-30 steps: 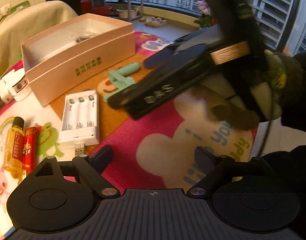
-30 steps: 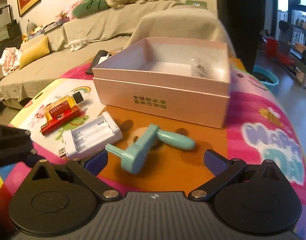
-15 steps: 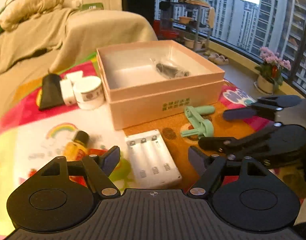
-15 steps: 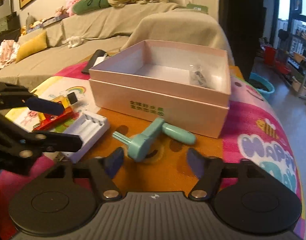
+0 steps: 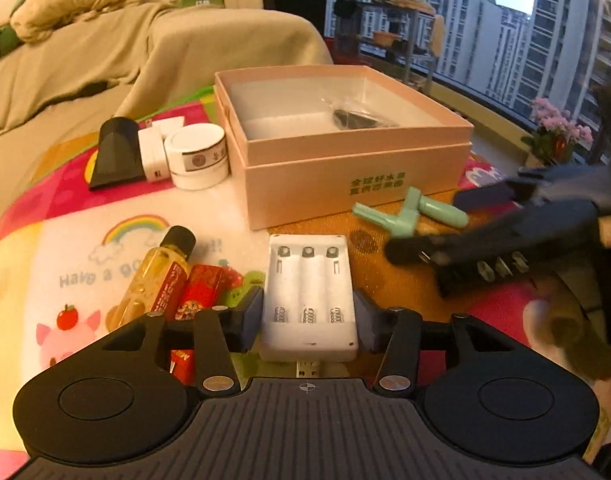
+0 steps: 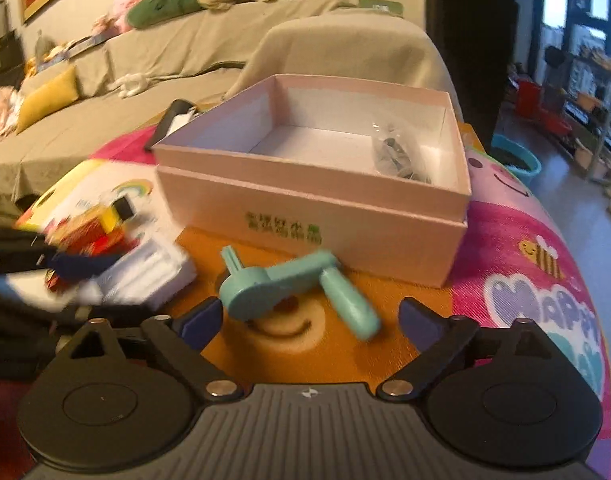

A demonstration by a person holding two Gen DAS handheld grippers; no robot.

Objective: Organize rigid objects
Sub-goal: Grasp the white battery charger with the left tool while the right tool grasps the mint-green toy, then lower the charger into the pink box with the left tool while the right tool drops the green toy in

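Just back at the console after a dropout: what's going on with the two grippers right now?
A person works two handheld grippers over a play mat. The left gripper is closing around the white battery holder, pads beside its sides. The right gripper is opening over the teal crank handle, not gripping it. The pink box holds only a small bagged item; bottle, jar and the rest lie outside.
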